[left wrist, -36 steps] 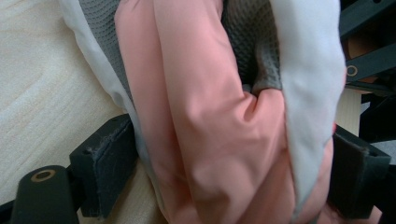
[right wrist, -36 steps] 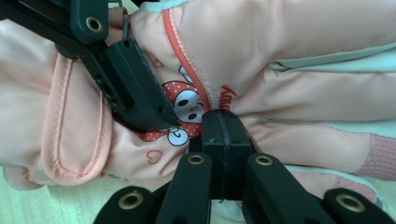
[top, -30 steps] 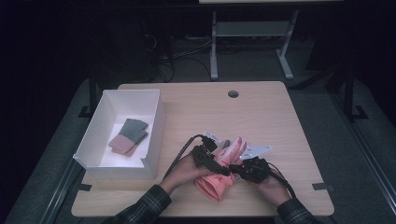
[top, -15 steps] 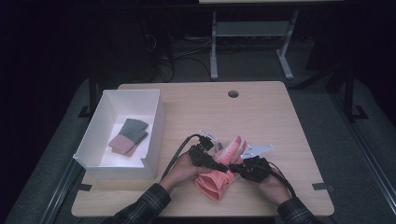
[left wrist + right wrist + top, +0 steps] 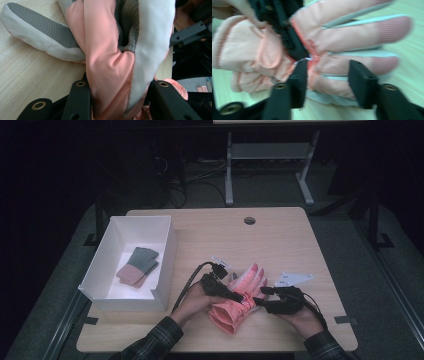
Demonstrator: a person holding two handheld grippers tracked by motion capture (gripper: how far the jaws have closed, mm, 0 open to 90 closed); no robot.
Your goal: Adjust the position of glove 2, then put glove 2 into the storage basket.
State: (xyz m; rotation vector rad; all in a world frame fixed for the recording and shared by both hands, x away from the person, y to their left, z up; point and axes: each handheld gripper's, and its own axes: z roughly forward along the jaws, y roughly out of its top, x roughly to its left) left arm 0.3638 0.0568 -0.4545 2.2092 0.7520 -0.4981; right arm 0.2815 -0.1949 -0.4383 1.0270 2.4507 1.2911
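A pink glove [image 5: 230,312] with grey-and-white palm fabric lies near the table's front edge, its fingers pointing away from the person. My left gripper [image 5: 239,297] comes in from the left and is shut on a bunched fold of the glove [image 5: 107,50]; pink and grey cloth fills the gap in the left gripper [image 5: 120,87]. My right gripper [image 5: 259,295] reaches in from the right. In the right gripper view, the right gripper [image 5: 329,72] is open, its jaws straddling the lower edge of the glove [image 5: 344,42] by the fingers. The left gripper [image 5: 287,37] crosses the glove's back there.
A white box [image 5: 165,265] stands at the table's left and holds a folded green-and-pink item [image 5: 137,265]. The wooden table [image 5: 280,240] has a cable hole [image 5: 249,220] at the back. A metal stand and cables sit on the dark floor behind.
Both grippers stay at the glove with hardly any shift. The glove's fingers have tilted slightly as the left gripper holds the cloth.
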